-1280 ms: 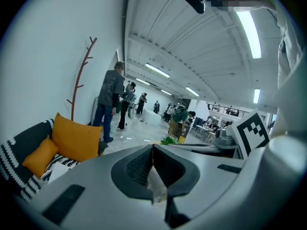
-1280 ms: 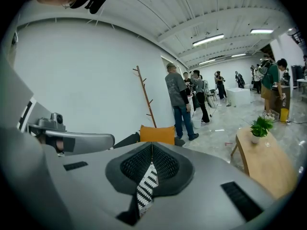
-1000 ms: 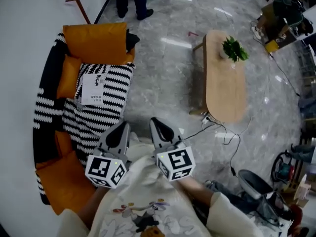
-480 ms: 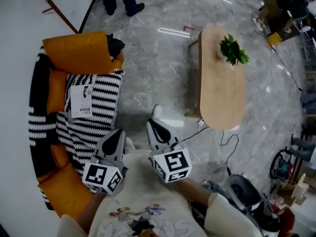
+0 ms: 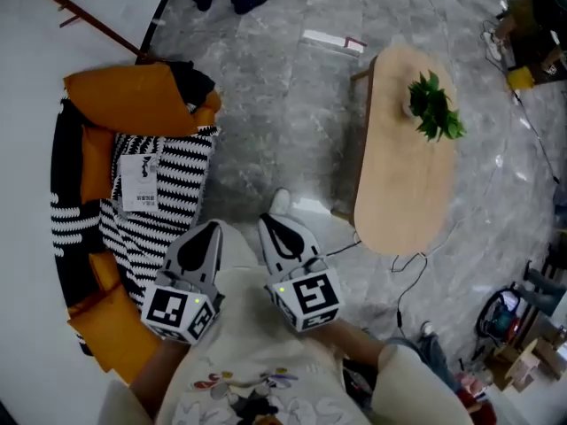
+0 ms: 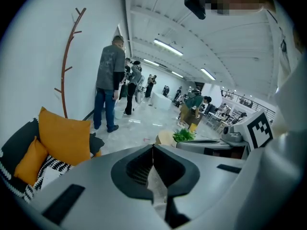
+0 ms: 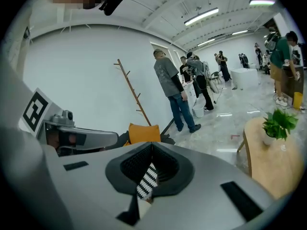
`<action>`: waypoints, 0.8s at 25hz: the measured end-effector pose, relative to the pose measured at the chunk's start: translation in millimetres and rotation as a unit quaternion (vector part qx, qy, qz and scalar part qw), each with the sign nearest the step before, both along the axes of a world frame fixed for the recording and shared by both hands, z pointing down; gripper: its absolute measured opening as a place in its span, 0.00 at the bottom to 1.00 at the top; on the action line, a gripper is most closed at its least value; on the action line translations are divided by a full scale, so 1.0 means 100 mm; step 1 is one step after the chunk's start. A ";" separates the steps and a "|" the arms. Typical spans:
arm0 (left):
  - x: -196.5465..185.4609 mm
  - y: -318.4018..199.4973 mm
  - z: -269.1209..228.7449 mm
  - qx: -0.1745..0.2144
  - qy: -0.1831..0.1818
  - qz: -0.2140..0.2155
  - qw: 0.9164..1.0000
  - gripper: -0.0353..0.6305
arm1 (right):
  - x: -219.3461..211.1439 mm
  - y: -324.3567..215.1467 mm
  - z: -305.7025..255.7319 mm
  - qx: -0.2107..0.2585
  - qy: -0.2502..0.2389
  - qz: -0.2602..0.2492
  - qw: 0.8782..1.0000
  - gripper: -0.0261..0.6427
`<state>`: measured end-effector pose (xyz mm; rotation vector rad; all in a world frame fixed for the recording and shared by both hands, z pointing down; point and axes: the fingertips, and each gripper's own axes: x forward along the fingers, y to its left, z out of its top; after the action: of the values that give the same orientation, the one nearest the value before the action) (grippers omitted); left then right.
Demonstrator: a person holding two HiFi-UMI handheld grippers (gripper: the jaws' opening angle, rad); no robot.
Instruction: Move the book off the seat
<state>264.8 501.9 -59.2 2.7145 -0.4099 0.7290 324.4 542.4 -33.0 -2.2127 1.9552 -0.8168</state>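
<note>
Grey marble floor (image 5: 292, 104) fills the middle of the head view, with a sofa (image 5: 62, 202) in a black-and-white striped cover along the white wall at the left and a long wooden counter (image 5: 403, 193) at the right. A potted plant (image 5: 434, 104) stands near the far end of the counter, and thin cables (image 5: 399, 277) trail over the floor by its near end. The book (image 5: 139, 184), white-covered, lies flat on the striped seat of the sofa, between a large orange cushion (image 5: 124, 96) at the far end and another orange cushion (image 5: 111, 335) at the near end, with a smaller orange one (image 5: 93, 162) just beside it against the backrest. The left hand-held gripper (image 5: 213, 230) is held out in front of the person's cream shirt (image 5: 257, 370), its tip over the near part of the seat and apart from the book; its own view shows the jaws clenched together with nothing between them. The right hand-held gripper (image 5: 267, 224) sits just beside it over the floor, near a white shoe (image 5: 280, 202), and its jaws are likewise clenched tip to tip and empty. A brown branch-shaped coat stand (image 6: 67, 66) rises against the wall behind the sofa, and several people (image 6: 108, 80) stand farther back in the long, bright room.
</note>
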 end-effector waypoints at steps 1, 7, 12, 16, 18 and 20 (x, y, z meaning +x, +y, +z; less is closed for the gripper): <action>0.05 -0.01 0.00 -0.002 -0.001 -0.002 1.000 0.07 | 0.04 -0.03 0.00 0.000 -0.002 -0.006 1.000 0.05; 0.33 -0.12 0.13 -0.003 -0.016 -0.002 1.000 0.07 | 0.25 -0.27 -0.10 0.028 -0.001 -0.032 0.999 0.05; 0.18 -0.42 0.11 0.002 -0.011 -0.040 0.999 0.07 | 0.09 -0.53 -0.09 0.018 -0.007 -0.076 0.997 0.05; -0.05 -0.68 0.23 -0.008 -0.010 -0.078 0.997 0.07 | -0.06 -0.80 -0.01 0.010 -0.003 -0.093 0.996 0.05; -0.17 -0.76 0.32 -0.017 -0.010 -0.096 0.995 0.07 | -0.14 -0.90 0.04 0.005 -0.001 -0.102 0.995 0.05; -0.30 -0.86 0.38 -0.023 -0.011 -0.111 0.993 0.07 | -0.26 -1.00 0.10 -0.007 -0.003 -0.120 0.993 0.05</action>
<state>235.1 415.8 -21.6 2.5658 -0.6797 0.6964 298.6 442.8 -22.6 -2.0048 2.2485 -0.8644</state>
